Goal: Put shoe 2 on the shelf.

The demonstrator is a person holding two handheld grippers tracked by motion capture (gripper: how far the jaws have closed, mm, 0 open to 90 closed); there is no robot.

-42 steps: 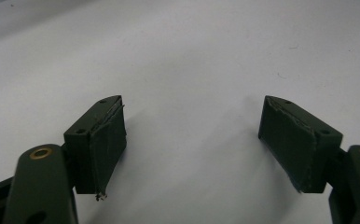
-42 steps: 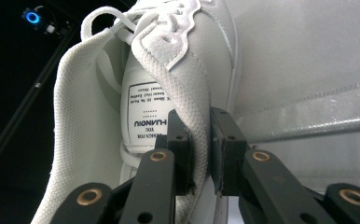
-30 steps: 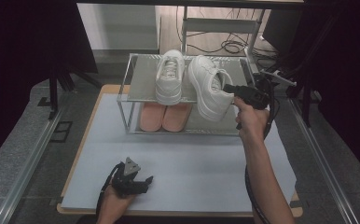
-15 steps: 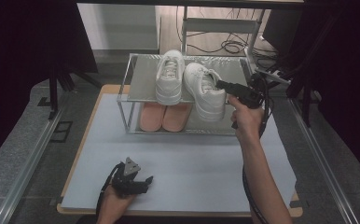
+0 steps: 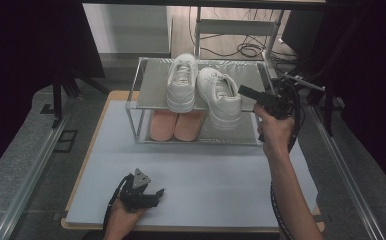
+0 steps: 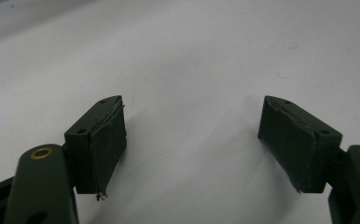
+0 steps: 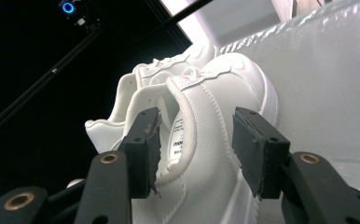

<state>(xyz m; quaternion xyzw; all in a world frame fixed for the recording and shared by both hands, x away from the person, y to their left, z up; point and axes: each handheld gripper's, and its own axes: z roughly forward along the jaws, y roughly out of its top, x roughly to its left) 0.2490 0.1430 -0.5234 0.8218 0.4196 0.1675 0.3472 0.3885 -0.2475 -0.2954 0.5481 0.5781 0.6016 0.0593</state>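
Two white sneakers stand side by side on the top shelf of a metal shoe rack [image 5: 148, 86]: the left sneaker [image 5: 182, 82] and the right sneaker [image 5: 221, 97]. My right gripper [image 5: 244, 91] is at the right sneaker's heel side. In the right gripper view its jaws [image 7: 197, 126] have just been opening and straddle the collar of the right sneaker [image 7: 225, 88] with gaps at both pads. My left gripper [image 5: 156, 193] rests on the table [image 5: 216, 170] near its front edge. It is open [image 6: 192, 121] with only bare tabletop between the pads.
A pair of pink shoes [image 5: 176, 125] sits on the rack's lower shelf. The rack stands at the back of the white table. Cables lie on the floor [image 5: 241, 47] behind it, and a metal rail [image 5: 31, 165] runs along the table's left side.
The right sneaker has settled onto the top shelf beside the other one. The right gripper's jaws have parted off its collar. The left gripper has not moved.
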